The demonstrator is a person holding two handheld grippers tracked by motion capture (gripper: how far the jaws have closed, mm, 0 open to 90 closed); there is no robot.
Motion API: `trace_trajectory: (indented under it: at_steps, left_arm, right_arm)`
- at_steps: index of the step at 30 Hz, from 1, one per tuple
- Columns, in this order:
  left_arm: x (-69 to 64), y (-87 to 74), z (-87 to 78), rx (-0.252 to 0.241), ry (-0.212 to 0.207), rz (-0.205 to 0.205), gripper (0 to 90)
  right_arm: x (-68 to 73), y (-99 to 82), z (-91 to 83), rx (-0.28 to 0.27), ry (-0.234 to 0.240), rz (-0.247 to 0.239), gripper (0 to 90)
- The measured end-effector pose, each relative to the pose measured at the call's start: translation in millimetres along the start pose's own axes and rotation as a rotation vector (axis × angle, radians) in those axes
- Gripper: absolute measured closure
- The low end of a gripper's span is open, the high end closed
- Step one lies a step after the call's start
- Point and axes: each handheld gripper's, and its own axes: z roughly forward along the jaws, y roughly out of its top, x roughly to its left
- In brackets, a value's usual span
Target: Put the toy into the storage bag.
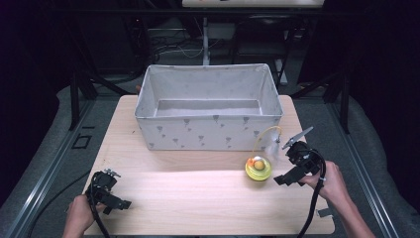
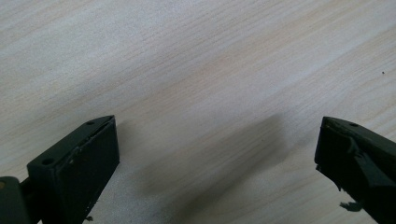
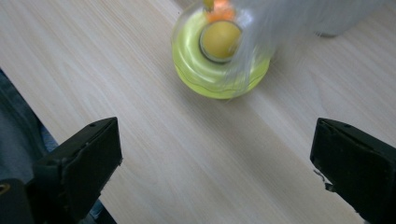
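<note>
Yellow-green round plastic toy (image 1: 258, 169) with an orange ball on top and a thin wire arc carrying a pale feather sits upright on the table, right of centre, just in front of the bin's front right corner and apart from it.

Largest first: light wooden table (image 1: 198, 198) — bare pale grain across most of the near half. On its far half stands the grey fabric storage bin (image 1: 208, 133), rectangular, open top, small printed marks on the front wall, inside looks bare.

Right gripper (image 1: 289, 166) is held in the person's right hand (image 1: 331, 182) just beside the toy, on its right, not touching it. In the right gripper view the jaws stand wide apart, nothing between them but tabletop; the toy (image 3: 219, 51) lies ahead of them, slightly blurred, feather smeared across the upper frame.

Left gripper (image 1: 106, 191) is in the left hand (image 1: 79, 215) at the near left corner of the table, well apart from toy and bin. Left gripper view: jaws spread wide over bare wood (image 2: 196, 84), gripping nothing — only their shadow on the surface.

Black cable (image 1: 313, 208) trails from the right gripper down past the wrist.
</note>
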Motion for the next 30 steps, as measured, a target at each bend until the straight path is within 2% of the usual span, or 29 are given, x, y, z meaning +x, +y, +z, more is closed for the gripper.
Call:
trace_trajectory:
  at_steps: [7,12,16,30]
  left_arm:
    - [-1.1,0.3,1.3,-0.005,-0.003,0.0,0.1]
    - [-1.4,0.6,1.5,0.002,-0.001,0.008,0.1]
    - [-1.7,0.9,1.8,0.004,-0.004,0.012,0.1]
    - [-5.0,2.9,3.2,0.009,-0.009,0.04,0.1]
  right_arm:
    - [-1.4,17.4,-16.2,-0.035,0.026,-0.026,1.3]
    - [-3.1,28.5,-28.1,-0.03,0.021,-0.06,0.9]
    - [-4.2,34.9,-35.3,-0.035,0.02,-0.068,0.8]
    - [-2.1,77.8,-53.8,0.015,0.03,-0.129,0.5]
